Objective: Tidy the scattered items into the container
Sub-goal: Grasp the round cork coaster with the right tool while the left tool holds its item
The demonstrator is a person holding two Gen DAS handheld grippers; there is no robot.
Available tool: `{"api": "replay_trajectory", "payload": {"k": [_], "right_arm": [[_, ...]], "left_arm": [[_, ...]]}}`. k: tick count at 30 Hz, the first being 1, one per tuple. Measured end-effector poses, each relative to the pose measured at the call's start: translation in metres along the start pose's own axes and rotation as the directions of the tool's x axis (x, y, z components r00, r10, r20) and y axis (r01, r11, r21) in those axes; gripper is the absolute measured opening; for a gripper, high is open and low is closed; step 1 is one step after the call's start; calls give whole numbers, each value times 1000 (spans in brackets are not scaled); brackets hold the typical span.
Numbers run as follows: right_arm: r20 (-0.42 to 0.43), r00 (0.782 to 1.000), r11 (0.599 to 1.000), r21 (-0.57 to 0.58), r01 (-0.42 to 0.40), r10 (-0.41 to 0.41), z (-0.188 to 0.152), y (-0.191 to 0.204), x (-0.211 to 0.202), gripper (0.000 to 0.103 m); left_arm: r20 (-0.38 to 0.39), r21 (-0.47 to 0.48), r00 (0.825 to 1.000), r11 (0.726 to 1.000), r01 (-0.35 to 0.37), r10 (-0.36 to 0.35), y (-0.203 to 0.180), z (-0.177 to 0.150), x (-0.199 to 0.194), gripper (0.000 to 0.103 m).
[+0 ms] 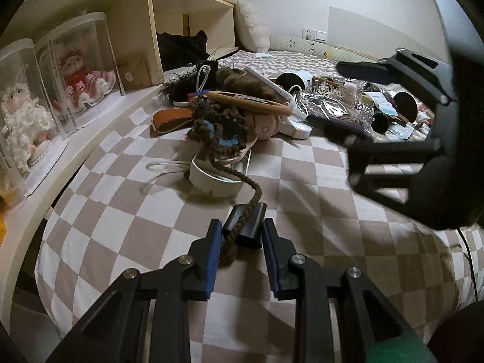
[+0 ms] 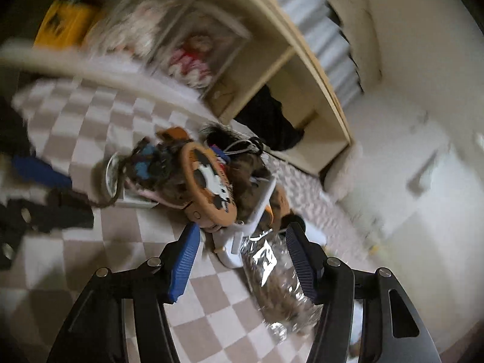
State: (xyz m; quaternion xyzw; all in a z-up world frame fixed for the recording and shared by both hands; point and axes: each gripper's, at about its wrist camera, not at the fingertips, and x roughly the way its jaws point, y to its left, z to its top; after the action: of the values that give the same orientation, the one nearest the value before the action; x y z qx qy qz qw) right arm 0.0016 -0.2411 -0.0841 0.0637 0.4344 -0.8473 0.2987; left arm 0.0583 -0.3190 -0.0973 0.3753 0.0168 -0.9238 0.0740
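Checkered bedspread (image 1: 317,187) beside shelf edge (image 1: 75,163)

home bedroom – checkered bed (image 1: 302,181), pillow (image 1: 252,27), boxed dolls (image 1: 81,69)

left gripper (image 1: 242,236) is angled down, jaws narrowed with its blue pads (image 1: 211,242) either side of something small, can't tell if they're actually pinching it. right gripper (image 2: 242,251) is rolled over sideways and aimed shallowly downward, jaws about halfway apart. its view is badly motion-blurred, so contact there is unclear.
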Motion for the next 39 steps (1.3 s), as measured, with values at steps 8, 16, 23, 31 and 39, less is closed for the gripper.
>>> {"api": "replay_trajectory", "payload": {"k": [8, 16, 23, 31, 39], "right_arm": [[52, 997, 980, -191, 57, -48, 4, 32, 18, 56], [43, 997, 986, -150, 66, -60, 15, 32, 39, 42], [-10, 1000, 994, -111, -1, 0, 21, 25, 51, 12], [-51, 995, 992, 89, -86, 91, 15, -16, 26, 8], [-127, 961, 901, 396, -179, 246, -18, -74, -3, 8]], "left_arm": [[9, -30, 999, 999, 42, -41, 9, 0, 2, 27], [31, -38, 998, 998, 59, -58, 11, -6, 2, 27], [45, -19, 998, 999, 43, -42, 7, -7, 4, 27], [41, -3, 999, 1000, 13, -13, 3, -4, 4, 27], [38, 24, 999, 999, -31, 30, -3, -3, 7, 29]]}}
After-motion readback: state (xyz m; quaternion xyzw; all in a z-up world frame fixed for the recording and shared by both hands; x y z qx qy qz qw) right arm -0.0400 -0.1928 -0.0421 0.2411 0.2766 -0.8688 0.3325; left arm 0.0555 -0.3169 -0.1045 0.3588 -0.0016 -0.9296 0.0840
